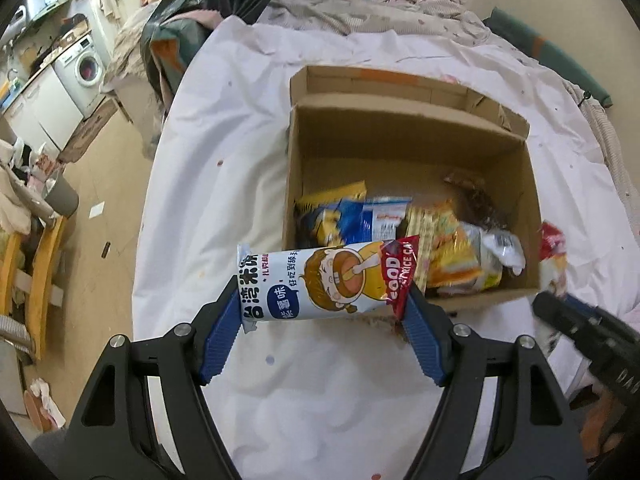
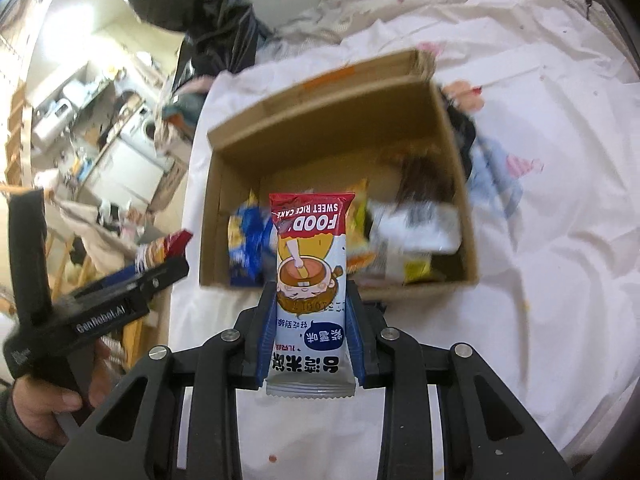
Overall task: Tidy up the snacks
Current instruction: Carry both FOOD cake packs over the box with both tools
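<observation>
Snacks here are two matching rice cake packets, one in each claw. The left gripper point(image 1: 324, 304) clamps its rice cake packet point(image 1: 320, 280) crosswise by the two ends, blue pads point(image 1: 224, 332) pressing on the white end and the red end. The right gripper point(image 2: 312, 312) clamps the second rice cake packet point(image 2: 310, 280) by its long sides, the red end pointing forward away from the claw and the crimped white end back between the arms.

Straight ahead of both claws stands one open cardboard box point(image 1: 404, 148), its near rim just beyond the fingertips in each view. Both held packets hang above the sheet on the near side of that rim, with the red end of the right one overlapping the box mouth. The far half of the box floor is bare. Its back flap stands up behind the far wall.

Inside the box, towards the near wall, lies a loose heap of snack bags point(image 1: 400, 232): a blue and yellow one, an orange-yellow one, a silvery white one and a dark brown one at least; blur keeps me from an exact count.

The box sits on a white sheet point(image 1: 248, 168) with small coloured dots, spread over a bed. To the left of the claws the sheet edge drops to a tan floor point(image 1: 108, 184), with a washing machine point(image 1: 84, 70) and cluttered shelves further off
</observation>
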`<state>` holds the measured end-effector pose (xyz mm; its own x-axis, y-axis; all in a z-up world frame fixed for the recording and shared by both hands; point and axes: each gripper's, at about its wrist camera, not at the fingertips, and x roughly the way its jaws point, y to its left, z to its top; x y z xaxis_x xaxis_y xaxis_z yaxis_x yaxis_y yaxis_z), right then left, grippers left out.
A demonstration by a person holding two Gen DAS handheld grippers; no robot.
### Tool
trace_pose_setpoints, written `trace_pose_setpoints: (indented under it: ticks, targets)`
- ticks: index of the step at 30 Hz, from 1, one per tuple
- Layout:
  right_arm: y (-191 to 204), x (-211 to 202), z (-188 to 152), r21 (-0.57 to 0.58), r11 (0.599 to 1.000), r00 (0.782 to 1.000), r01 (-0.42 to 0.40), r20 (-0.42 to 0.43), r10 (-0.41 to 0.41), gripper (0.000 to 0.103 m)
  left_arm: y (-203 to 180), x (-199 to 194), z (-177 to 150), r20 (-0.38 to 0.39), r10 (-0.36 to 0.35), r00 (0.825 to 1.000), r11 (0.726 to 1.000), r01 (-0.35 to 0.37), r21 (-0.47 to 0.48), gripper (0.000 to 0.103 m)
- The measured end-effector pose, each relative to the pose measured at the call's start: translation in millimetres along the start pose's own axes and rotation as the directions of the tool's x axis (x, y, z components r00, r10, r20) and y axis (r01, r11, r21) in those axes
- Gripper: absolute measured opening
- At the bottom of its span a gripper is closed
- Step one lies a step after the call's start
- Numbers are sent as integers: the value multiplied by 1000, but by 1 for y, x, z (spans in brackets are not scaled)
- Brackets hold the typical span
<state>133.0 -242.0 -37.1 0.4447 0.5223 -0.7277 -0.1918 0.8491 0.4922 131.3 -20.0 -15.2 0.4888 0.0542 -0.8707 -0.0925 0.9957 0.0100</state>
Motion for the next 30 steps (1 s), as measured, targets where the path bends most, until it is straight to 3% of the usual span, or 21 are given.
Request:
trace_pose_setpoints:
  ticks: [10, 14, 23, 30]
  targets:
    - [-8, -9, 37, 25, 999, 996, -21, 88, 19, 33, -12, 9, 29, 39, -21, 999, 999, 20, 35, 72]
    - [-9, -4, 49, 20, 1000, 995, 10, 103, -12, 33, -17, 10, 39, 73, -33, 997, 998, 29, 57, 72]
    - [-24, 23, 75, 22, 998, 994, 64, 90, -65, 33, -27, 25, 50, 100, -80, 992, 993, 71, 97, 72]
    - [-34, 40, 75, 41, 995, 994, 92, 59, -94, 33, -36, 47, 48, 105, -106, 989, 986, 92, 137, 72]
